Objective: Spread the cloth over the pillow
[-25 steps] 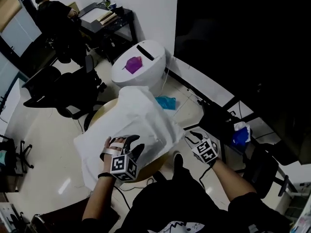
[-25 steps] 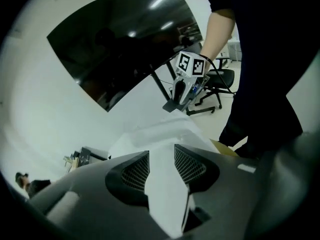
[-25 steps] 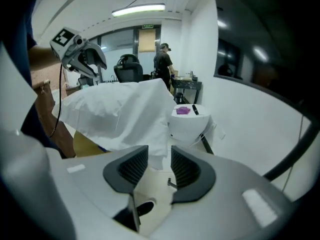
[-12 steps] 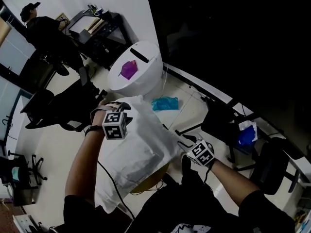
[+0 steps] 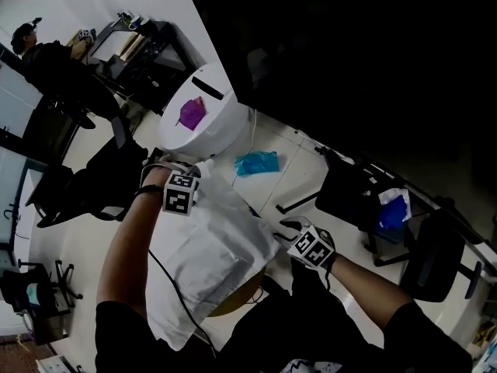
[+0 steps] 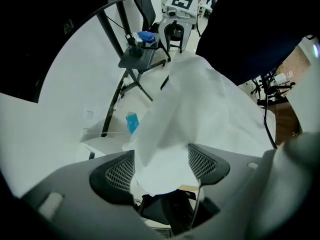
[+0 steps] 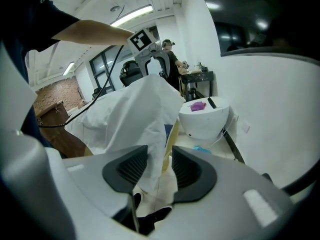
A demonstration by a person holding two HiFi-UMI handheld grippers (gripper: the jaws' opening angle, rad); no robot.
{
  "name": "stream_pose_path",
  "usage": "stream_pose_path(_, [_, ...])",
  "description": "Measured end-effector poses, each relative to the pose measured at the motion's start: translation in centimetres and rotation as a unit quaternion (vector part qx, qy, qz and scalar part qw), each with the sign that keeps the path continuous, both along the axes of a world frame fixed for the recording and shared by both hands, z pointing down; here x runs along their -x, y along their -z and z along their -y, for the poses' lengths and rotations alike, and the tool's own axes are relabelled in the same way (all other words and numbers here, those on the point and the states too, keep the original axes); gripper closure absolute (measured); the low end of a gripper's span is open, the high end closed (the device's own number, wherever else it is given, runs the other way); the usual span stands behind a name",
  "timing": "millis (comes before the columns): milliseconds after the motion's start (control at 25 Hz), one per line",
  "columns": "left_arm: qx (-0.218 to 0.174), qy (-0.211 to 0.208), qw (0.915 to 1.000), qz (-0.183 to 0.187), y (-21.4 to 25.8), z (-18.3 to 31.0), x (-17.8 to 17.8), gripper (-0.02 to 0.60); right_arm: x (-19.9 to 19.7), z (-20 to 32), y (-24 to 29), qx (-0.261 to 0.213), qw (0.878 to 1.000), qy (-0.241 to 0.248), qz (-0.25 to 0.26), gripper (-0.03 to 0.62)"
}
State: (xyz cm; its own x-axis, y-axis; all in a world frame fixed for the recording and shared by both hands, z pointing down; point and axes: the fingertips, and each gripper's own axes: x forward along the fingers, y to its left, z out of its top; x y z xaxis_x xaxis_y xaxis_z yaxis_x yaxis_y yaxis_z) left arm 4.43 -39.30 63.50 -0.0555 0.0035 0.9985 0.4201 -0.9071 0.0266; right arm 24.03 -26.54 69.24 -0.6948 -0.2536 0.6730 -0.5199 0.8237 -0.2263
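**mato_k:** why is the left gripper (image 6: pixel 161 168) parked over the far corner of the pillow (image 5: pixel 172 305)?

**renn:** My guess is it brought that corner of the cloth (image 5: pixel 229 220) out there and is letting go. Its jaws have just been opening and are wide apart now. The corner lies loose between them, with nothing pinching it.

**mato_k:** and the right gripper (image 7: pixel 160 166)?

**renn:** It's at the pillow's near right edge, jaws a little apart, with the hem hanging between them. There's a gap beside the fabric, so I'd say it isn't clamped either. Probably it's there to keep that side lined up.

**mato_k:** how does the cloth look?

**renn:** Thin, white and rumpled. It covers the pillow's far half and droops off its right side, while the pillow's near left end is bare. The pillow overhangs the small round table (image 5: pixel 237 300) beneath it.
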Motion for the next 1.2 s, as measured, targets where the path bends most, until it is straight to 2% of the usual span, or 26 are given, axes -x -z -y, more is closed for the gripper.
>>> stream_pose_path(120, [0.021, -0.006, 0.9997, 0.009, -0.5, -0.5, -0.1, 0.288, 0.5, 0.0, -0.7, 0.016, 1.0, 0.007, 0.004, 0.43])
stream_pose_path(240, [0.036, -0.007, 0.9992, 0.013, -0.9, -1.0, -0.5, 0.409, 0.5, -0.3, -1.3, 0.031, 0.999, 0.008, 0.007, 0.447])
stream_pose_path(360, [0.033, -0.001, 0.9994, 0.008, -1.0, -1.0, -0.8, 0.532, 0.7, -0.9, -1.5, 0.044, 0.999, 0.009, 0.01, 0.533])
stream_pose_path(440, [0.024, -0.005, 0.9997, 0.007, -1.0, -1.0, -0.8, 0.568, 0.7, -1.1, -1.5, 0.043, 0.999, 0.008, 0.01, 0.573])
stream_pose_path(640, [-0.038, -0.002, 0.9991, -0.02, 1.0, -0.5, 0.1, 0.58, 0.7, -1.1, 1.3, 0.009, 1.0, 0.004, 0.014, 0.577])
stream_pose_path(880, [-0.131, 0.029, 0.9888, -0.066, 6.0, -2.7, 3.5, 0.58, 2.0, -2.9, 7.6, -0.107, 0.993, 0.039, 0.001, 0.577])
stream_pose_path(1000, [-0.151, 0.061, 0.984, -0.072, 6.9, -5.8, 6.8, 0.578, 4.2, -5.3, 10.4, -0.149, 0.986, 0.075, 0.007, 0.577])
stream_pose_path(1200, [-0.152, 0.119, 0.9788, -0.067, 6.0, -11.4, 12.3, 0.578, 9.0, -10.2, 11.1, -0.173, 0.972, 0.157, 0.0, 0.577])
